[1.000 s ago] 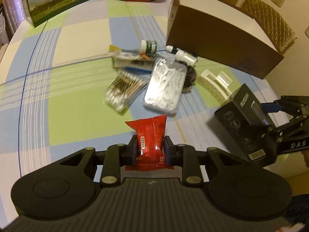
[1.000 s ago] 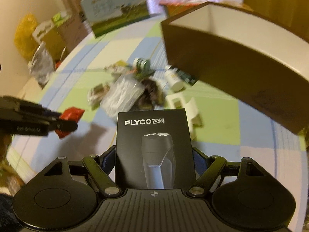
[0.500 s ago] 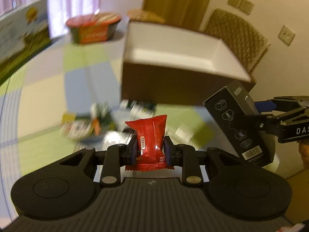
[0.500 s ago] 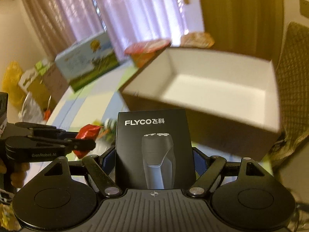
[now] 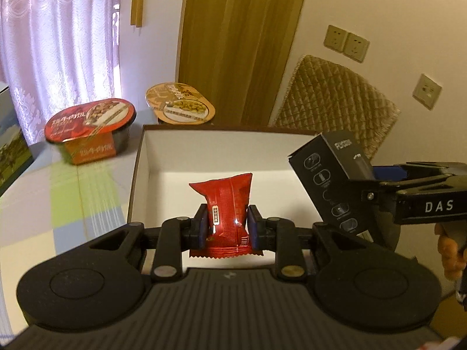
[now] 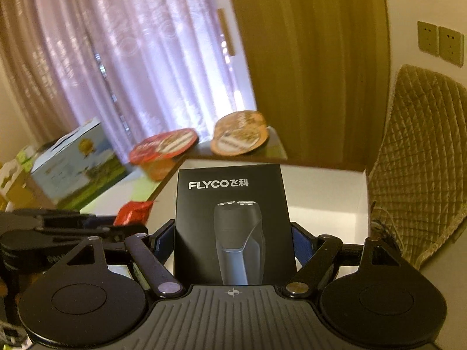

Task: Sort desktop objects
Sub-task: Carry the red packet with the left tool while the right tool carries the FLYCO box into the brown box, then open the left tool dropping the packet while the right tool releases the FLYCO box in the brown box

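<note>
Left tool (image 5: 227,227): closed narrow on the red snack packet (image 5: 226,204), which stands upright between the pads, pinched near its lower half.
Right tool (image 6: 233,243): spread wide around the black shaver box (image 6: 233,224), clamping its two side faces; the printed FLYCO front faces the right wrist camera.
Packet's place: held in the air over the near part of the open cardboard box (image 5: 140,175), above its white floor, not touching it.
Shaver box's place: held tilted over the right side of the same cardboard box, to the right of the packet and apart from it; in the left wrist view it leans with its top end toward the left.
Cardboard box: brown outside, white inside, standing on the counter (image 5: 43,204), which carries a checked cloth of green, blue and cream.
Far left: a red-lidded instant-meal bowl (image 5: 90,129) on the counter, just beyond the box's far-left corner.
Farther: an orange-lidded bowl (image 5: 180,107) behind the box's far edge.
Far right: a quilted chair back (image 5: 335,99) past the box.
Background: lilac curtain (image 5: 58,43) and wooden door (image 5: 239,43).
</note>
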Demonstrator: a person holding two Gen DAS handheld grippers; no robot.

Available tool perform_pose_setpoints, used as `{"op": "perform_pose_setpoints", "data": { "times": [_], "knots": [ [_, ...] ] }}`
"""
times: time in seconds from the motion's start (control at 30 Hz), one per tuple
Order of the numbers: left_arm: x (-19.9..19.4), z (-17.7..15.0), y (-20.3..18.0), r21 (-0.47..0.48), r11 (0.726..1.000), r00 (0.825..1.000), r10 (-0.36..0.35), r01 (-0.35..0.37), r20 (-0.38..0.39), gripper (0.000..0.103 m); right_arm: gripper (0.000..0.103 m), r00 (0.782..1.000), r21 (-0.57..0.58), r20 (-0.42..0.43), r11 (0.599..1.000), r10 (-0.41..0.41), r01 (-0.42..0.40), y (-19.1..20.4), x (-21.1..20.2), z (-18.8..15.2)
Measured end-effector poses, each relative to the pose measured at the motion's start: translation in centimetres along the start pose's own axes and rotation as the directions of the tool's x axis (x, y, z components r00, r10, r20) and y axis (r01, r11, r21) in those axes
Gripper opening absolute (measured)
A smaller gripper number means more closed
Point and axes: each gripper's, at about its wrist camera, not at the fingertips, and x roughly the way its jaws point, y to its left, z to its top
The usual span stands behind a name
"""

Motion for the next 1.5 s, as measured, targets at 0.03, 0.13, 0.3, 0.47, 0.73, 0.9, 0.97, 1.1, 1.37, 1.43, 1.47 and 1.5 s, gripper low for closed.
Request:
{"op": "perform_pose_setpoints", "data": {
  "times": [0.03, 0.13, 0.3, 0.47, 0.73, 0.9, 0.97, 1.1, 1.37, 1.43, 1.47, 1.5],
  "knots": [
    [0.8, 0.5, 0.1, -0.005, 1.000, 1.000, 0.004, -0.004, -0.008, 0.023, 0.076, 1.000, 0.008, -0.001, 1.000, -0.010, 0.010, -0.4, 0.7, 0.5],
    [3.6, 1.6, 0.2, -0.035, 0.999, 0.999, 0.010, -0.011, -0.040, 0.023, 0.076, 0.999, 0.038, -0.016, 0.998, -0.039, 0.039, -1.5, 2.6, 1.2],
    [7.9, 1.3, 0.9, -0.095, 0.995, 0.993, 0.003, -0.014, -0.119, 0.023, 0.076, 0.993, 0.083, -0.089, 0.993, -0.081, 0.088, -3.1, 6.1, 1.0],
    [12.2, 0.1, 0.9, -0.128, 0.991, 0.975, -0.006, -0.023, -0.222, 0.023, 0.076, 0.973, 0.080, -0.189, 0.986, -0.128, 0.145, -4.3, 9.0, -0.6],
    [15.6, -1.1, 1.8, -0.096, 0.991, 0.943, 0.056, -0.092, -0.327, 0.023, 0.076, 0.952, 0.055, -0.264, 0.983, -0.152, 0.172, -5.5, 11.1, -1.9],
    [15.7, -1.3, 2.2, -0.068, 0.991, 0.936, 0.082, -0.112, -0.342, 0.025, 0.076, 0.944, 0.044, -0.290, 0.982, -0.161, 0.181, -5.5, 11.7, -2.1],
    [15.7, -1.2, 2.2, -0.069, 0.991, 0.936, 0.083, -0.114, -0.343, 0.030, 0.077, 0.942, 0.043, -0.296, 0.982, -0.161, 0.181, -5.5, 12.1, -2.2],
    [15.4, -1.2, 2.5, -0.077, 0.990, 0.936, 0.084, -0.117, -0.341, 0.031, 0.077, 0.940, 0.045, -0.304, 0.983, -0.158, 0.180, -5.5, 12.4, -2.6],
    [14.4, -1.1, 2.6, -0.065, 0.990, 0.941, 0.095, -0.122, -0.325, 0.053, 0.088, 0.949, 0.027, -0.279, 0.986, -0.149, 0.162, -5.3, 11.2, -2.2],
    [14.0, -1.0, 2.6, -0.063, 0.990, 0.942, 0.099, -0.125, -0.320, 0.056, 0.089, 0.953, 0.022, -0.271, 0.989, -0.135, 0.147, -5.1, 10.7, -2.0],
    [13.7, -0.9, 2.7, -0.068, 0.990, 0.943, 0.097, -0.125, -0.319, 0.060, 0.090, 0.954, 0.020, -0.270, 0.990, -0.132, 0.143, -5.0, 10.6, -1.9],
    [13.4, -0.9, 2.8, -0.073, 0.990, 0.943, 0.093, -0.122, -0.318, 0.062, 0.092, 0.954, 0.016, -0.266, 0.989, -0.136, 0.145, -4.8, 10.3, -1.9]
  ]
}}
